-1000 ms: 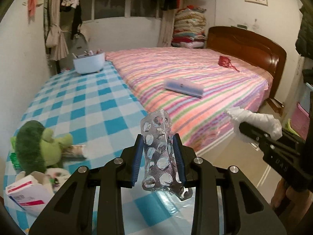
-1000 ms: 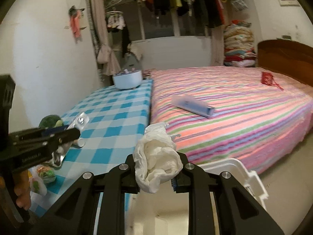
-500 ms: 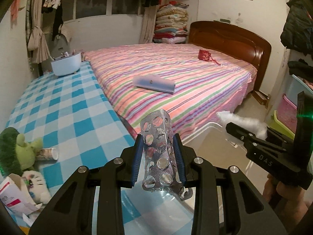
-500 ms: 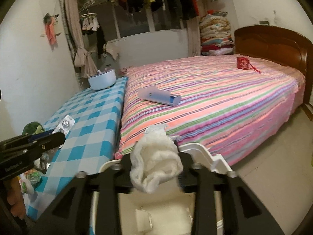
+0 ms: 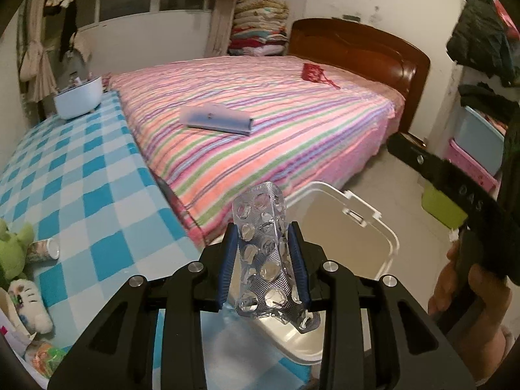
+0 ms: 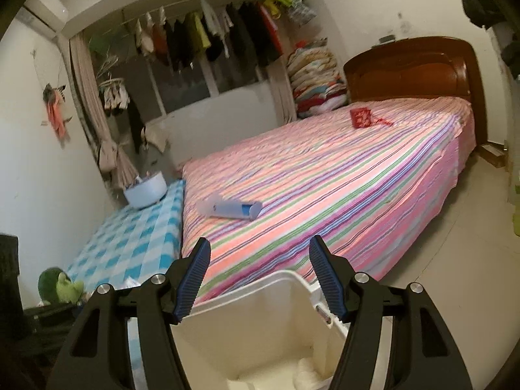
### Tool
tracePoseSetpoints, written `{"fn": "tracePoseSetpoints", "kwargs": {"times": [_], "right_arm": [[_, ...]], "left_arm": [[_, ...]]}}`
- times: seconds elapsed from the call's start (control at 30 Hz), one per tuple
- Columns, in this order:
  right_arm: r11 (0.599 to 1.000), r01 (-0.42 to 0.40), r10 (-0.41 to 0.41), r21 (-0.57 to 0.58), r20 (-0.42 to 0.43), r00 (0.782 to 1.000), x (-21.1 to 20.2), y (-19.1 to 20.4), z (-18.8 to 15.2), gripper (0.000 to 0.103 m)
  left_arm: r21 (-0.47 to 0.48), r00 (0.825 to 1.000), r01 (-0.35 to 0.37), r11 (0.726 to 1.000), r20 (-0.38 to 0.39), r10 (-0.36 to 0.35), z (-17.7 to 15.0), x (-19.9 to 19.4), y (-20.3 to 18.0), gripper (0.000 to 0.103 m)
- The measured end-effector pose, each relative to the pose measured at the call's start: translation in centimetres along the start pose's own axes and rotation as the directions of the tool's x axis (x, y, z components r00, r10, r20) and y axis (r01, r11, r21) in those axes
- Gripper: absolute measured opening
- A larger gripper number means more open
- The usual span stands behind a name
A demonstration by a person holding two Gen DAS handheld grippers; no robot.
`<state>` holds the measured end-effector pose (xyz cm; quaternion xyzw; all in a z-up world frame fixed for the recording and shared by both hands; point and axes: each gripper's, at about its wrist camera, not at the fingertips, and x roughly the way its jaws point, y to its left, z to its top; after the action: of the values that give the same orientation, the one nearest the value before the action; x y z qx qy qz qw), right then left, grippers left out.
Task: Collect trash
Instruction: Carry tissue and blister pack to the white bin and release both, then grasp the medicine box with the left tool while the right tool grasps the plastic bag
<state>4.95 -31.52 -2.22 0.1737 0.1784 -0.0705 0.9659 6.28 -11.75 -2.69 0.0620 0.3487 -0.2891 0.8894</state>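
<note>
Care is needed: left gripper (image 5: 264, 261), clamped on the crumpled silver blister pack (image 5: 266, 260), should centre above the white plastic bin (image 5: 364, 227) before releasing, while the right gripper (image 6: 260, 276) hangs wide open, empty, above it.

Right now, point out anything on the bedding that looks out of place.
A small paper cup lies tipped on its side on the blue checked cover, beside the green plush toy. Nothing spilled shows.

Crumpled silver blister pack (image 5: 268, 256) upright beside open white bin (image 5: 364, 227).
</note>
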Motion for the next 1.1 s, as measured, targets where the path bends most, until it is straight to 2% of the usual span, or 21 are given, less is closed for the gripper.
{"fn": "tracePoseSetpoints", "kwargs": {"times": [0.27, 0.3, 0.33, 0.37, 0.4, 0.53, 0.7, 0.8, 1.0, 1.1], "right_arm": [[1.000, 0.005, -0.006, 0.015, 0.053, 0.999, -1.1, -0.3, 0.5, 0.062], [1.000, 0.007, -0.007, 0.014, 0.058, 0.998, -1.2, -0.4, 0.5, 0.062], [1.000, 0.007, -0.008, 0.012, 0.062, 0.998, -1.3, -0.4, 0.6, 0.062], [1.000, 0.009, -0.009, 0.011, 0.065, 0.998, -1.3, -0.4, 0.6, 0.062], [1.000, 0.008, -0.009, 0.013, 0.064, 0.998, -1.4, -0.4, 0.6, 0.062], [1.000, 0.003, -0.004, 0.017, 0.067, 0.998, -1.5, -0.5, 0.7, 0.062], [1.000, -0.029, 0.028, 0.011, 0.059, 0.998, -1.3, 0.4, 0.9, 0.062], [0.998, -0.057, 0.057, -0.004, 0.044, 0.997, -0.8, 1.6, 0.8, 0.062], [0.985, -0.164, 0.163, -0.054, -0.021, 0.986, 0.6, 5.7, 0.1, 0.062], [0.967, -0.240, 0.235, -0.085, -0.064, 0.970, 1.2, 8.3, -0.5, 0.062]], "left_arm": [[0.051, 1.000, 0.017, 0.999, -0.027, -0.016, -0.5, 0.8, -1.9, 0.034], [0.054, 0.999, 0.019, 0.998, -0.029, -0.017, -0.6, 0.8, -2.1, 0.039], [0.061, 0.999, 0.017, 0.998, -0.028, -0.015, -0.6, 0.8, -2.2, 0.053], [0.070, 1.000, 0.012, 0.997, -0.024, -0.010, -0.7, 0.7, -2.4, 0.061], [0.083, 1.000, 0.000, 0.997, -0.008, 0.000, -0.7, 0.5, -2.6, 0.074], [0.126, 0.998, -0.043, 0.991, 0.041, 0.038, -0.6, -0.7, -3.3, 0.085], [0.098, 0.995, -0.074, 0.992, 0.070, 0.067, 0.0, -2.4, -2.1, 0.089], [0.056, 0.989, -0.120, 0.991, 0.092, 0.115, 0.2, -3.7, -0.4, 0.089], [-0.017, 0.973, -0.206, 0.978, 0.102, 0.207, -0.1, -6.5, 3.8, 0.090], [-0.070, 0.967, -0.234, 0.970, 0.091, 0.239, -0.7, -8.1, 6.4, 0.090]]}}
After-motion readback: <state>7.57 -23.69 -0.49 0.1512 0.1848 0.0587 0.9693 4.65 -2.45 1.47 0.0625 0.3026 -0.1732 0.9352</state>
